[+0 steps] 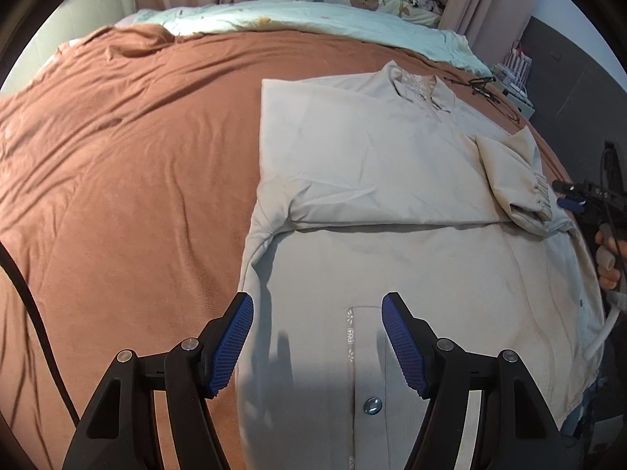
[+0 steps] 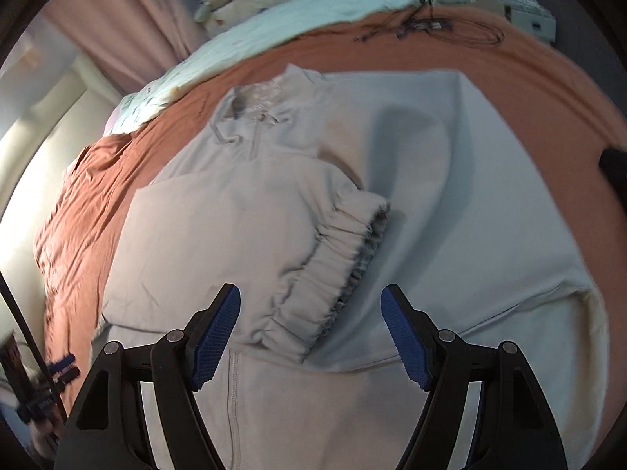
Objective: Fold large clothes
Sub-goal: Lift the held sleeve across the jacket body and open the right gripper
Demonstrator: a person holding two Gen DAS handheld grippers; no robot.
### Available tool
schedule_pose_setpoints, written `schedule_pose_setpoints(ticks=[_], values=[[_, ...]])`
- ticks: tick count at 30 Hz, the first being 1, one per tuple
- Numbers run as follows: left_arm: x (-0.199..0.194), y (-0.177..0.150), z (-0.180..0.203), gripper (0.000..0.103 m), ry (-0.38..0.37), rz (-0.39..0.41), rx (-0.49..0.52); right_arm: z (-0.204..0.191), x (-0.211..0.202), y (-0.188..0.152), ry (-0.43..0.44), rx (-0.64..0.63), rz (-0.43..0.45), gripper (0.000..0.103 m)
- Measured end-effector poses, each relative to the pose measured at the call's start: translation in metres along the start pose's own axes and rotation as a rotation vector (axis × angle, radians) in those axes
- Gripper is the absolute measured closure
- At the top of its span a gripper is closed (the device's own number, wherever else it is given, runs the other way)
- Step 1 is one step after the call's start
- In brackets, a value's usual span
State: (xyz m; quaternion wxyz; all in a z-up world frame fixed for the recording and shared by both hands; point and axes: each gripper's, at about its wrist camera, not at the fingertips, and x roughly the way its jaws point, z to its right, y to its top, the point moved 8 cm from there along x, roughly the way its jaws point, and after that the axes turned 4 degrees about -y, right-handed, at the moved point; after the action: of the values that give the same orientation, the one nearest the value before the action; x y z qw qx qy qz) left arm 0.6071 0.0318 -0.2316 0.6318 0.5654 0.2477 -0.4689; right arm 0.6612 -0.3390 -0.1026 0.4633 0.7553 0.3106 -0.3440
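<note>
Beige cloth fills my left wrist view: the jacket (image 1: 392, 203) lies flat on the rust-brown bedspread (image 1: 129, 164), collar away from me, hem toward me. My left gripper (image 1: 317, 337) hangs with its jaws wide and nothing between the pads; the snap-buttoned front placket runs straight below the gap, and the jacket's left edge passes under my left pad. Ahead of the tongs one sleeve already lies folded across the chest, its elastic cuff (image 1: 540, 196) ending far right, close to my right gripper (image 1: 570, 196) and the hand carrying it. I judge the sleeve folds done or nearly so, with the body still at full length; the hem has yet to go up to the collar.

From the right wrist view, my right gripper (image 2: 309, 337) also stands wide and empty. The gathered cuff (image 2: 352, 258) lies on the jacket just ahead of the gap, and the pads do not press it. Right of the tongs the jacket's side panel lies smooth. My left gripper (image 2: 58, 368) shows low at far left, blurred.

Around: a pale green quilt (image 2: 274, 27) and a tangle of black cable (image 2: 431, 27) lie beyond the collar, well apart from the jacket. Nothing sits on the cloth itself, so I see no obstacle to the lengthwise fold, though the loose cuff could slip.
</note>
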Motion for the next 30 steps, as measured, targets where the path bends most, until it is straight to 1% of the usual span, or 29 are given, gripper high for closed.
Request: schedule_pose_setpoints(ticks=[1,2,3,4,5,6,7,8,10,11,16,19,22,26,28,30], values=[[0.001,0.0,-0.002,0.033,-0.008,-0.002,-0.01,0.005,0.004,0.003,0.012,0.016,-0.004,0.032],[0.002,0.0,-0.004,0.033,-0.01,-0.001,-0.012,0.001,0.012,0.001,0.018,0.023,-0.007,0.043],[0.002,0.0,-0.006,0.033,-0.011,0.0,-0.012,0.0,0.014,0.0,0.026,0.028,-0.014,0.05],[0.002,0.001,-0.008,0.033,-0.011,0.0,-0.012,0.001,0.014,0.002,0.027,0.03,-0.022,0.063],[0.002,0.0,-0.011,0.033,-0.012,0.001,-0.014,-0.004,0.019,0.005,0.022,0.026,-0.021,0.073],[0.002,0.0,-0.013,0.033,-0.011,0.002,-0.017,-0.005,0.018,0.006,0.015,0.013,-0.02,0.079],[0.002,0.0,-0.016,0.033,-0.009,0.003,-0.021,-0.009,0.016,0.008,0.009,-0.011,-0.022,0.089],[0.002,0.0,-0.019,0.033,-0.008,0.005,-0.024,-0.015,0.014,0.007,0.008,-0.032,-0.018,0.095],[0.001,-0.001,-0.024,0.033,-0.007,0.01,-0.034,-0.031,0.009,0.012,0.003,-0.086,0.009,0.1],[0.0,-0.001,-0.026,0.033,-0.009,0.014,-0.042,-0.048,0.018,0.013,0.007,-0.107,0.021,0.101],[-0.006,-0.003,-0.033,0.033,-0.019,0.026,-0.059,-0.104,0.005,0.02,0.052,-0.205,0.06,0.102],[-0.012,-0.004,-0.035,0.033,-0.012,0.03,-0.054,-0.143,0.003,0.018,0.086,-0.267,0.067,0.103],[-0.019,-0.005,-0.04,0.033,-0.002,0.039,-0.055,-0.18,0.011,0.009,0.122,-0.314,0.057,0.103],[-0.026,-0.005,-0.049,0.033,0.014,0.041,-0.064,-0.222,0.028,-0.013,0.115,-0.397,0.012,0.102],[-0.03,-0.006,-0.052,0.033,0.03,0.037,-0.06,-0.236,0.034,-0.023,0.146,-0.414,-0.037,0.102],[-0.032,-0.005,-0.053,0.033,0.039,0.032,-0.058,-0.241,0.034,-0.02,0.165,-0.425,-0.052,0.1]])
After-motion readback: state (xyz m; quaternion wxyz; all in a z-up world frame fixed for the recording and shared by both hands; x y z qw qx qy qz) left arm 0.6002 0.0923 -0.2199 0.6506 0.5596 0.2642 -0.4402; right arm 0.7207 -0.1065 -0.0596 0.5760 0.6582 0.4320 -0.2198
